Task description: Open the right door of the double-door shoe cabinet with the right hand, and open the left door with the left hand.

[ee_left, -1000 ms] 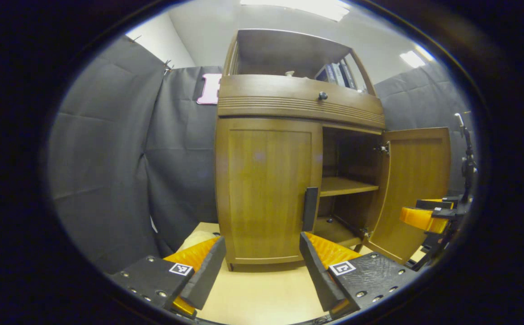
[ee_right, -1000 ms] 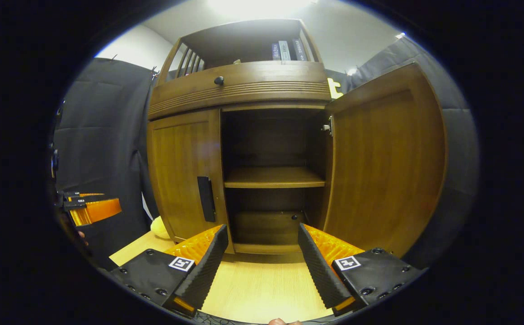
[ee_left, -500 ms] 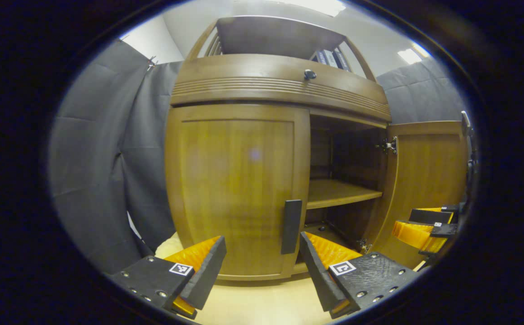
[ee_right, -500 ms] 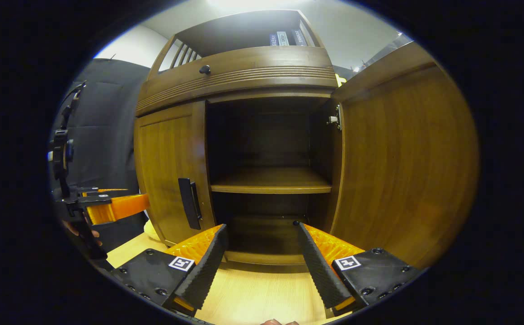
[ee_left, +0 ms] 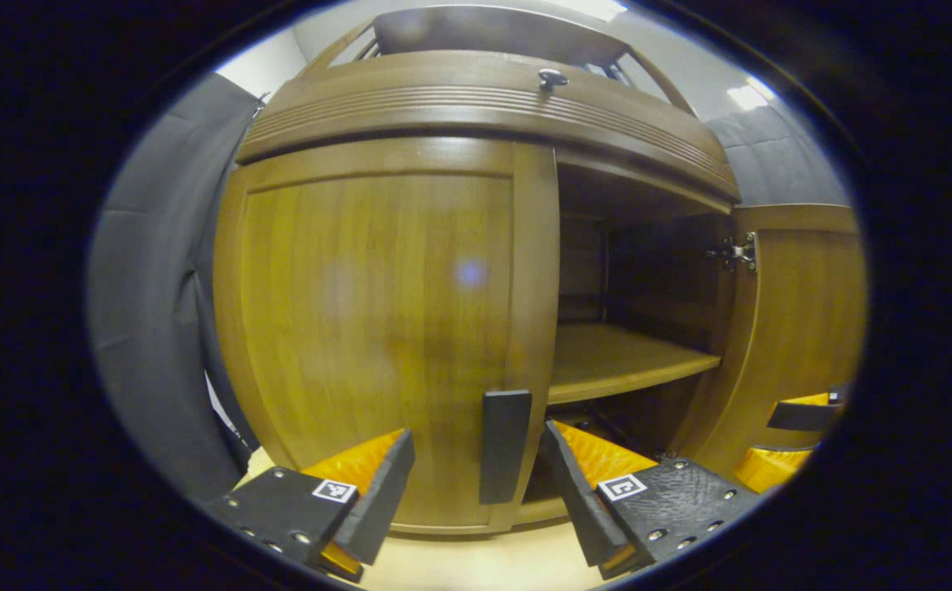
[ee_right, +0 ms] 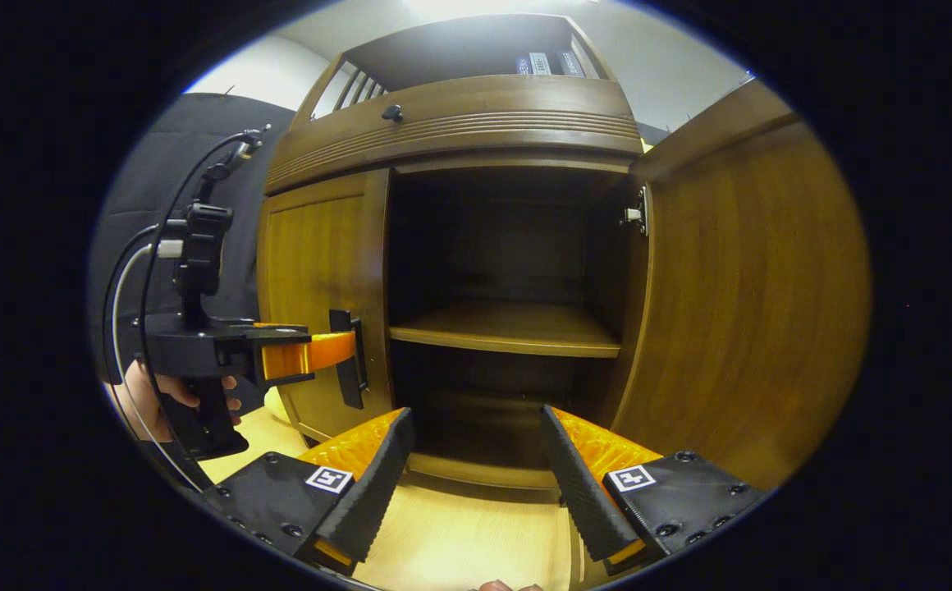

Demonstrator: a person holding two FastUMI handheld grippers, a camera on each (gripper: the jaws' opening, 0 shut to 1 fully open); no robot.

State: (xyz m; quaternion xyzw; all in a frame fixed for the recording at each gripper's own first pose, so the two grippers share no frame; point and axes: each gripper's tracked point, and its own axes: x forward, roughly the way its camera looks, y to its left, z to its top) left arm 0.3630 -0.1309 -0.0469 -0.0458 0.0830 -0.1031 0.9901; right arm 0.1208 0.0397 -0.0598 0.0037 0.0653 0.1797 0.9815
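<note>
The wooden shoe cabinet's left door (ee_left: 377,328) is closed, its black handle (ee_left: 504,446) standing upright between my left gripper's (ee_left: 476,484) open fingers. In the right gripper view the left gripper (ee_right: 312,351), held by a hand (ee_right: 152,390), has its orange fingers at that handle (ee_right: 350,359). The right door (ee_right: 751,295) stands swung wide open, baring a shelf (ee_right: 509,328) and a dark interior. My right gripper (ee_right: 476,472) is open and holds nothing, low in front of the open compartment. Its orange finger (ee_left: 788,435) shows at the right edge of the left gripper view.
A drawer front with a small dark knob (ee_left: 551,79) runs above the doors. Books (ee_right: 543,62) stand on the open top shelf. The cabinet stands on a light wooden table (ee_right: 468,542). Black cloth (ee_left: 156,328) hangs to the left.
My left gripper has moved forward to the left door until its handle stands between the fingers. The right gripper has stayed low before the open compartment.
</note>
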